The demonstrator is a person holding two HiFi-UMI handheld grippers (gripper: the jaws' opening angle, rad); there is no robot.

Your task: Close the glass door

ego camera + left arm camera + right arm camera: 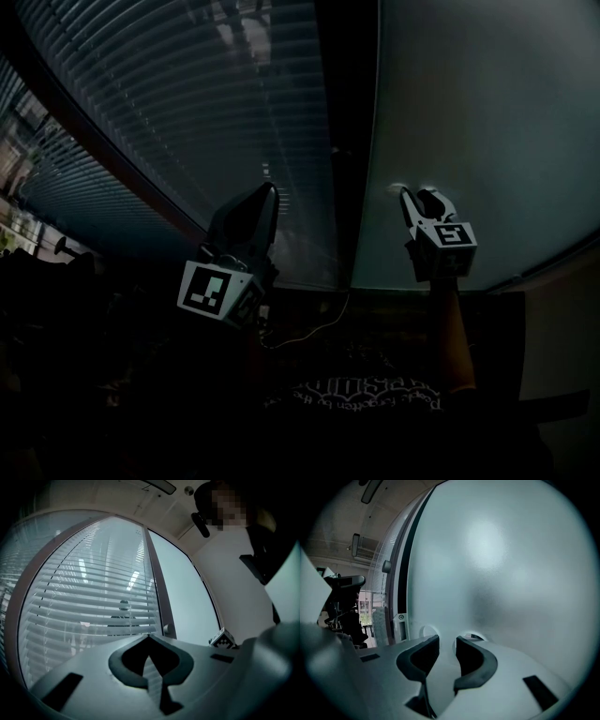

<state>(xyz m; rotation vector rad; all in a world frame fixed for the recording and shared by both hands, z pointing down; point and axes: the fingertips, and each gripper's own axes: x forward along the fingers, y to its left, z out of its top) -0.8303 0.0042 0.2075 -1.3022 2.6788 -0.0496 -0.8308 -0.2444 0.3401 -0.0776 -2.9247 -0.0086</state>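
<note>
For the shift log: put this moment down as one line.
left gripper shut, empty, facing blinds | right gripper open, tips near glass door | contact with door: cannot tell

A frosted glass door [478, 141] bars the way just ahead of the right gripper [418, 195], a slatted blind [178, 112] ahead of the left gripper [269, 190], a dark post [352, 131] between.

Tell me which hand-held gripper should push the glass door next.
Right, probably. The right hand-held gripper points at the frosted glass door, tips close to it, jaws apart and empty. The left hand-held gripper, jaws together, faces the slatted blinds beyond the dark frame.
</note>
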